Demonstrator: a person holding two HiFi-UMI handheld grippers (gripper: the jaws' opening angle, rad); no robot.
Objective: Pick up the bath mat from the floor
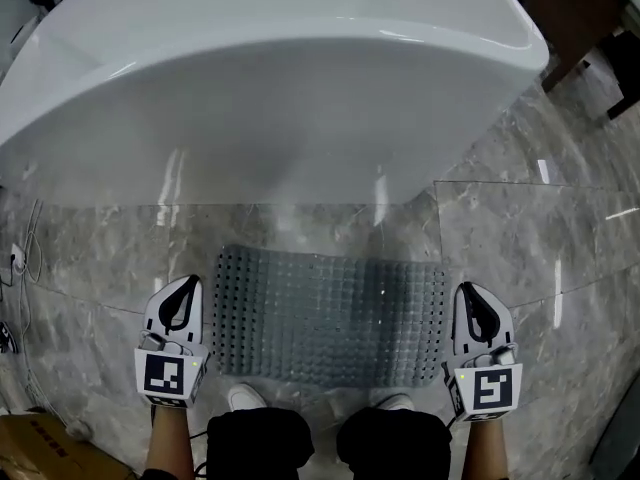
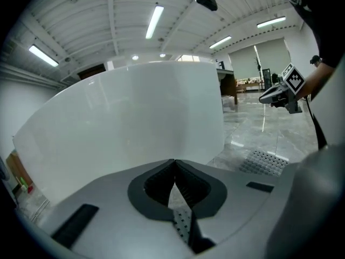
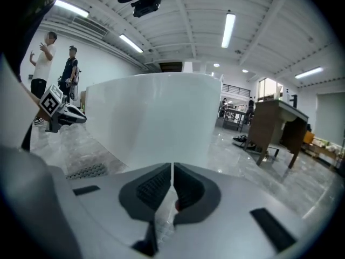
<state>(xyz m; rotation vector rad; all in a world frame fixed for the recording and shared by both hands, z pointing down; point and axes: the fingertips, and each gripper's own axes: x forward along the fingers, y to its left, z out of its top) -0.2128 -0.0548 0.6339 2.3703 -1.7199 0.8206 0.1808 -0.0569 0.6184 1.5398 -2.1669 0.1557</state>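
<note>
A grey studded bath mat (image 1: 330, 313) lies flat on the marble floor in front of the white bathtub (image 1: 280, 78). My left gripper (image 1: 186, 285) hangs just off the mat's left edge, jaws shut and empty. Off the mat's right edge, my right gripper (image 1: 470, 293) is likewise shut with nothing in it. In the left gripper view the jaw tips (image 2: 174, 162) meet, and part of the mat (image 2: 263, 162) shows at the right. The right gripper view shows the closed tips (image 3: 172, 167) facing the tub, with a strip of mat (image 3: 86, 171) at the left.
The tub's wall (image 2: 124, 128) rises close ahead of both grippers. The person's shoes (image 1: 245, 397) stand at the mat's near edge. A cardboard box (image 1: 40, 453) sits at bottom left, cables (image 1: 18, 268) lie at the left, and a wooden desk (image 3: 275, 125) stands to the right.
</note>
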